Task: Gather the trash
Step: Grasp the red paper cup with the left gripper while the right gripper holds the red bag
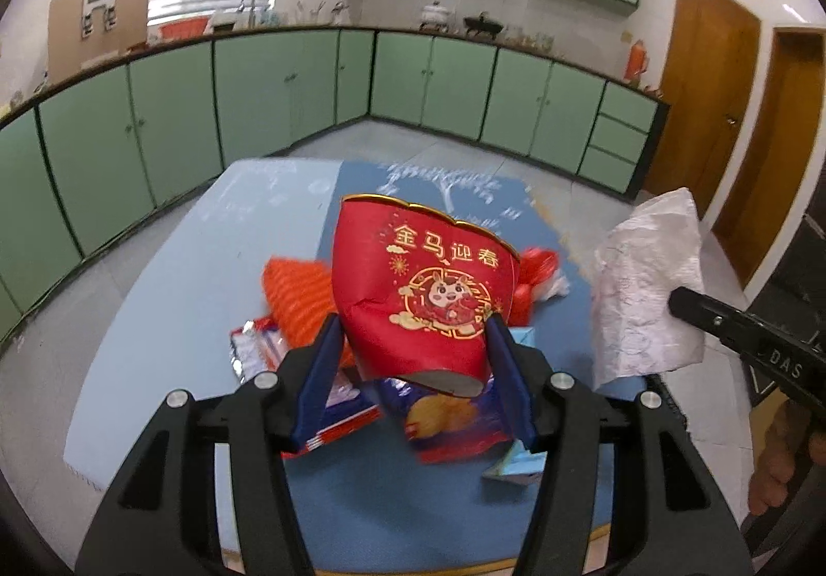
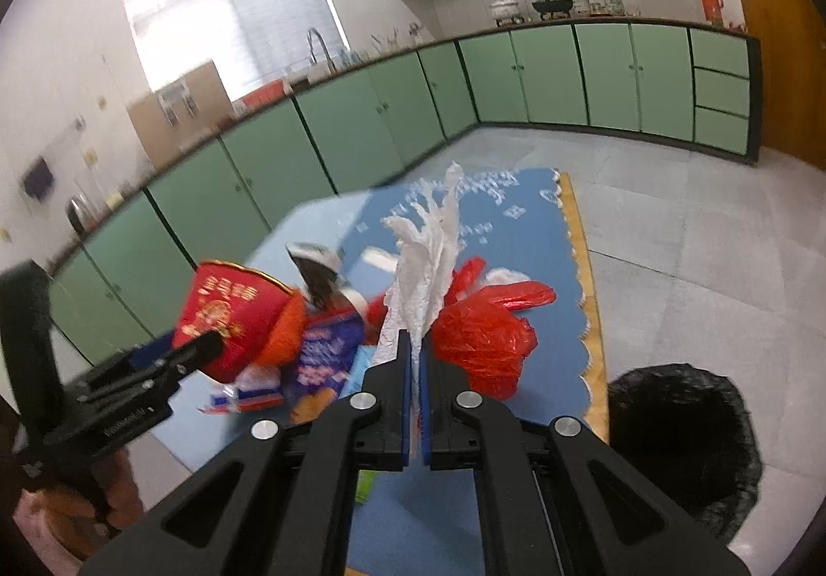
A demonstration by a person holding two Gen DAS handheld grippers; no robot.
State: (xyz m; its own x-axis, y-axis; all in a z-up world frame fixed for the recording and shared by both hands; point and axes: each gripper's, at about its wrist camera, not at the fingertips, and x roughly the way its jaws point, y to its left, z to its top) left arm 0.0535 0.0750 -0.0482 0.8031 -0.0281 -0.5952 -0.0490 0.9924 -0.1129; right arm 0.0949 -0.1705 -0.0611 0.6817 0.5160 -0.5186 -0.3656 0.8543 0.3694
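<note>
My left gripper is shut on a crumpled red paper cup with gold print and holds it above the blue table. The cup and left gripper also show in the right wrist view. My right gripper is shut on a white tissue, held up above the table; the tissue shows at the right of the left wrist view. Under them lie a red plastic bag, an orange net, a blue snack bag and other wrappers.
A black-lined trash bin stands on the tiled floor right of the table. Green kitchen cabinets run along the walls behind. Wooden doors are at the far right.
</note>
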